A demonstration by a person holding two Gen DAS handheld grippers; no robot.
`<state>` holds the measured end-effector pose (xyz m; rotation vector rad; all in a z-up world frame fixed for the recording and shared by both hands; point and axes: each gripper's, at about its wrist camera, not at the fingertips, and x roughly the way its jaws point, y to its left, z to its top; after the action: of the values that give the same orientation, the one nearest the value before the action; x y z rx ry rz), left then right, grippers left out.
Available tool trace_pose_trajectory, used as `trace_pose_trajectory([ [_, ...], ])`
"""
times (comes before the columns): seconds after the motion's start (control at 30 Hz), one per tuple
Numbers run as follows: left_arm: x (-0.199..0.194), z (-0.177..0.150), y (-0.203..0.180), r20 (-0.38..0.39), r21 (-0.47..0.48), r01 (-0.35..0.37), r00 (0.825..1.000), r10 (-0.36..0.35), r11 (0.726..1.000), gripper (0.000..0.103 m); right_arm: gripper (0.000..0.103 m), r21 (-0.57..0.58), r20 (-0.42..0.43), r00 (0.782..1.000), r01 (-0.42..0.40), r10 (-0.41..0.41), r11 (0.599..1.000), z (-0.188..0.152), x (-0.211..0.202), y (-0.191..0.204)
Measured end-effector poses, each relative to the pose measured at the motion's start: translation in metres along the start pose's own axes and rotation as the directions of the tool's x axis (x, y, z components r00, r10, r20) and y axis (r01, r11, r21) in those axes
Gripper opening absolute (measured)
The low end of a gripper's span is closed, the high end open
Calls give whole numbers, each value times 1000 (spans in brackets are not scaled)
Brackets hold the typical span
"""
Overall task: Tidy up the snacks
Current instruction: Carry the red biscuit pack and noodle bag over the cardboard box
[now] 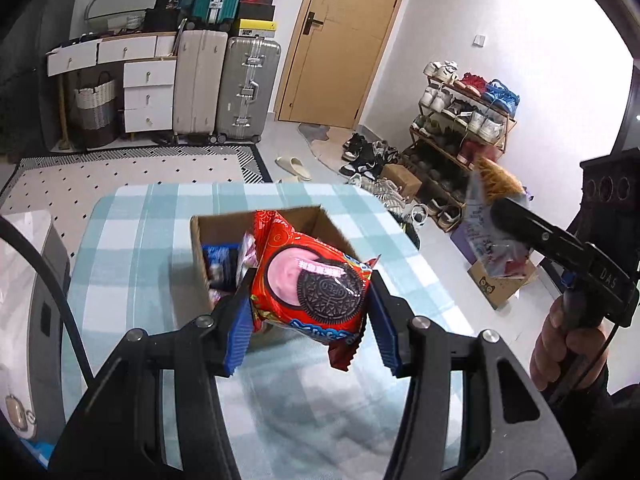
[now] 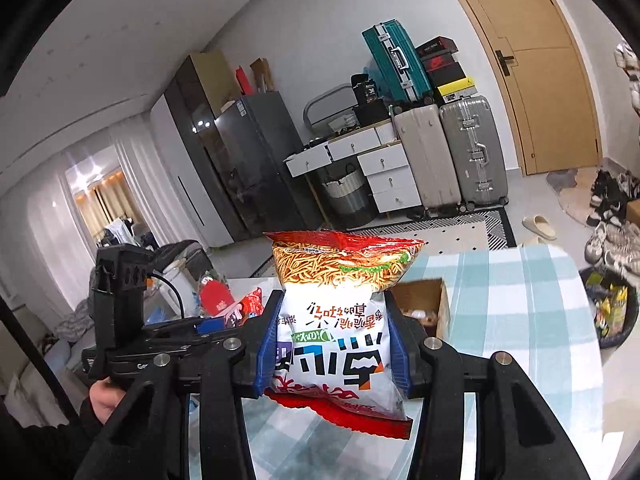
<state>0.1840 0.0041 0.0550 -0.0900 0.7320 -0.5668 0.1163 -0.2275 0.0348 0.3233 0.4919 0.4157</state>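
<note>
left gripper (image 1: pixel 310 322): jaws part open, blue pads pressed on both sides of a red oreo pack (image 1: pixel 312 276), held clear above the table (image 1: pixel 132 240). pack long axis tilts from upper left to lower right in the left view; crimped end hangs lowest, cookie print faces the camera. right gripper (image 2: pixel 334 344): jaws clamped on the flanks of a noodle bag (image 2: pixel 340 320), also off the table. bag long axis runs near vertical in the right view, print upside down, noodle picture end on top, red crimped end at the bottom. same bag appears blurred at the right gripper's tip in the left view (image 1: pixel 492 216). cardboard box (image 1: pixel 208 232) sits open on the table, behind and below the oreo pack; inside, a dark blue packet and some pink wrappers, rest hidden by the pack. table covered with a blue and white check cloth. a dark basket (image 2: pixel 612 312) on the floor at the table's right holds yellow and green packets. room: dotted rug (image 1: pixel 120 172), suitcases (image 1: pixel 224 84) by a white drawer unit, wooden door (image 1: pixel 344 40), shoe rack (image 1: pixel 460 120) with loose shoes on the floor, dark fridge (image 2: pixel 256 168).
</note>
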Motion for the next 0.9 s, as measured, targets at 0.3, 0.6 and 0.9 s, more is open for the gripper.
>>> trace_pose_trajectory([
  [0.3,44,37,-10,-28,-25,11,1000,-12,1000,49,47,-87,-56,997,42,-47,995,42,50,9],
  [0.6,98,56,3,-71,-10,-47,996,46,999,49,47,-39,-148,986,77,-82,996,59,101,-12],
  [0.9,165,51,27,-138,-37,-49,989,44,998,49,47,-32,-214,968,126,-130,992,55,151,-40],
])
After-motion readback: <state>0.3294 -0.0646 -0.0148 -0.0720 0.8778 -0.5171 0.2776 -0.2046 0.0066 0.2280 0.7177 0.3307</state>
